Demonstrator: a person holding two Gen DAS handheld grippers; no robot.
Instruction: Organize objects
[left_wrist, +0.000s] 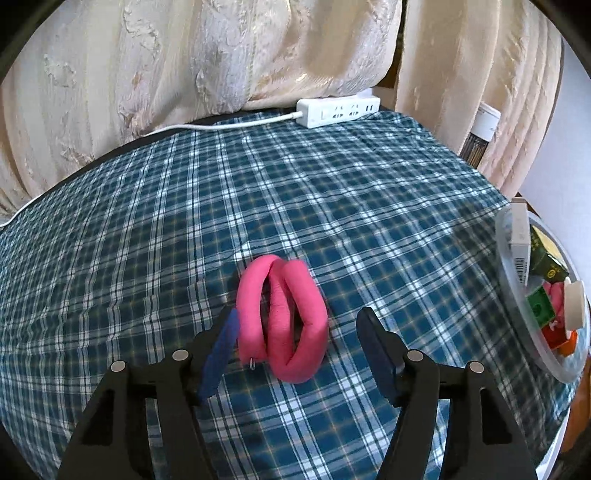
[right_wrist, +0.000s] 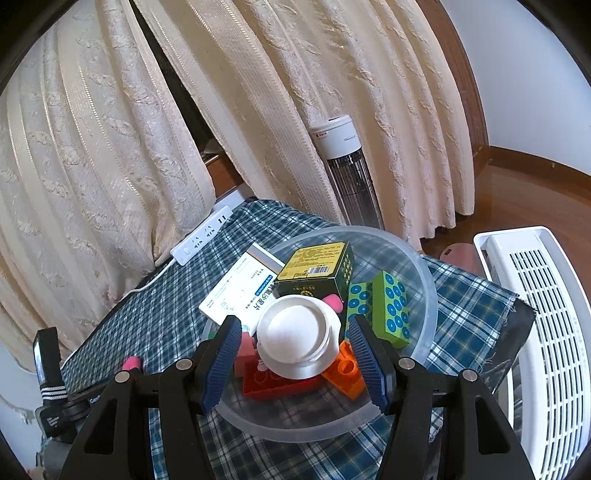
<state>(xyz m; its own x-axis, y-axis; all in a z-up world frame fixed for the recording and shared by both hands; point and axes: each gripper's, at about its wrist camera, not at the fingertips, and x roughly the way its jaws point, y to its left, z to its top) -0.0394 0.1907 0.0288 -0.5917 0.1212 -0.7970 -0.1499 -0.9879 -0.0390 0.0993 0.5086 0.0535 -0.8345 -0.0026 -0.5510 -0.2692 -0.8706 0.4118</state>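
Left gripper (left_wrist: 295, 343) over a pink foam loop (left_wrist: 282, 317) on the checked surface (left_wrist: 332, 206).
Jaws spread, gripping nothing; the loop looked soft and light, best pinched across both strands.

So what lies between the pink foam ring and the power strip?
Only bare checked cloth lies between the pink foam ring and the power strip, seen in the left wrist view.

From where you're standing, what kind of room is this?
Probably a room in a home: cream curtains hang behind a table under a checked cloth, with a tower fan on the wooden floor.
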